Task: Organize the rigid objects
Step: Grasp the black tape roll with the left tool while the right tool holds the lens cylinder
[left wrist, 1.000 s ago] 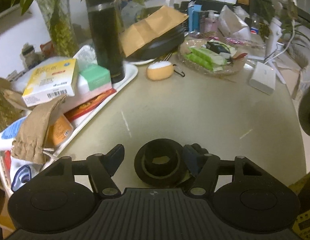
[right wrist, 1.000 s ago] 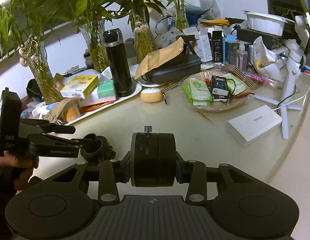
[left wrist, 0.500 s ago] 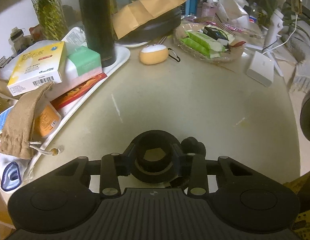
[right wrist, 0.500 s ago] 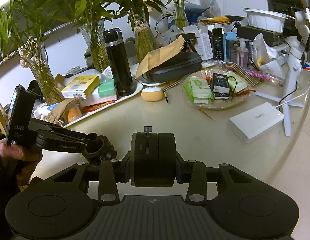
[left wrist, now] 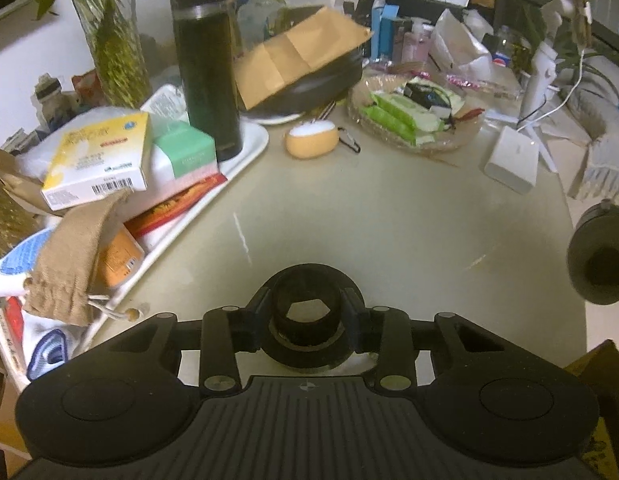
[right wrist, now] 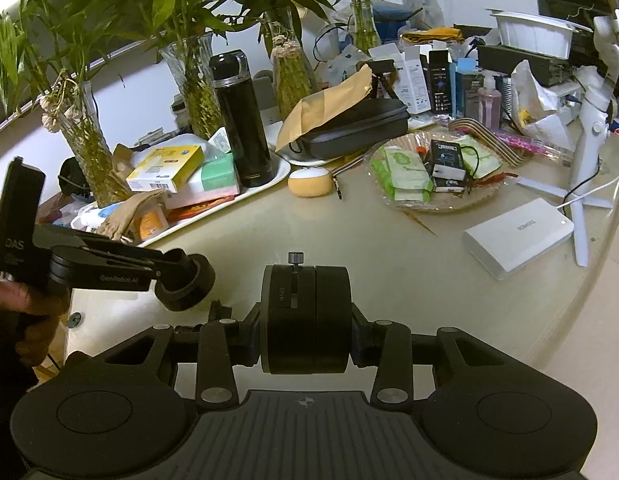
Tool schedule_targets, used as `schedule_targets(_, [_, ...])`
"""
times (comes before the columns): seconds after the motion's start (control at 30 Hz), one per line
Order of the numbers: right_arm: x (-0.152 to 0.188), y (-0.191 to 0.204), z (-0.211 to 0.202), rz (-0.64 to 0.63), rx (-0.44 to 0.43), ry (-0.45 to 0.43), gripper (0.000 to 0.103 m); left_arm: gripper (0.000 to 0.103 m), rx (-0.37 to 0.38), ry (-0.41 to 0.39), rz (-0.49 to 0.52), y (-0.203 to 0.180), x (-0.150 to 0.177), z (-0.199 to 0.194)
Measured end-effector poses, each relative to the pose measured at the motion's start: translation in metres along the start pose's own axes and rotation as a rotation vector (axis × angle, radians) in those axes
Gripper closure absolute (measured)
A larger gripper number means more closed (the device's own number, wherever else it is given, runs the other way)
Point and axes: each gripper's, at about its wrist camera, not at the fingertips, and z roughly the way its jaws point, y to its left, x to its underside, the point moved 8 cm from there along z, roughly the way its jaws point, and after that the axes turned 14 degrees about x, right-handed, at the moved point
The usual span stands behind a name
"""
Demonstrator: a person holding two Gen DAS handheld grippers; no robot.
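The table (left wrist: 389, 216) spreads ahead of both grippers. Far ahead and left of the left gripper (left wrist: 307, 314) stands a white tray (left wrist: 249, 152) carrying a black flask (left wrist: 205, 76) and stacked boxes (left wrist: 105, 160). Ahead and to its right lies a glass dish (left wrist: 465, 136) of packets, with a white power bank (left wrist: 509, 164) further right. Straight ahead, beside the tray, sits an orange pouch (left wrist: 313, 140).

The right gripper (right wrist: 305, 316) is clamped on a black drum (right wrist: 305, 312), held on edge between its fingers, a small knob at its top. The left gripper is closed around a black ring (left wrist: 307, 316), gripping its raised collar; in the right wrist view the ring (right wrist: 187, 280) hangs just above the table, to the left of the drum.
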Motion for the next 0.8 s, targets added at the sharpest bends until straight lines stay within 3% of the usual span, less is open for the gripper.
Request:
schedule_targets(0.47, [-0.006,0.026,-0.019,-0.047,-0.029,-0.034,0.060,0.066,0.041,-0.115,-0.025,-0.023,-0.004,-0.054])
schedule_targets(0.63, [-0.014,0.032,-0.027,-0.051,-0.036,-0.053,0.060,0.066,-0.001,-0.076,0.017,-0.026,-0.001,-0.049])
schedule_targets(0.8, [-0.013,0.035,-0.029,-0.063,-0.040,-0.053,0.060,0.066,0.005,-0.016,0.004,-0.019,0.009,-0.030])
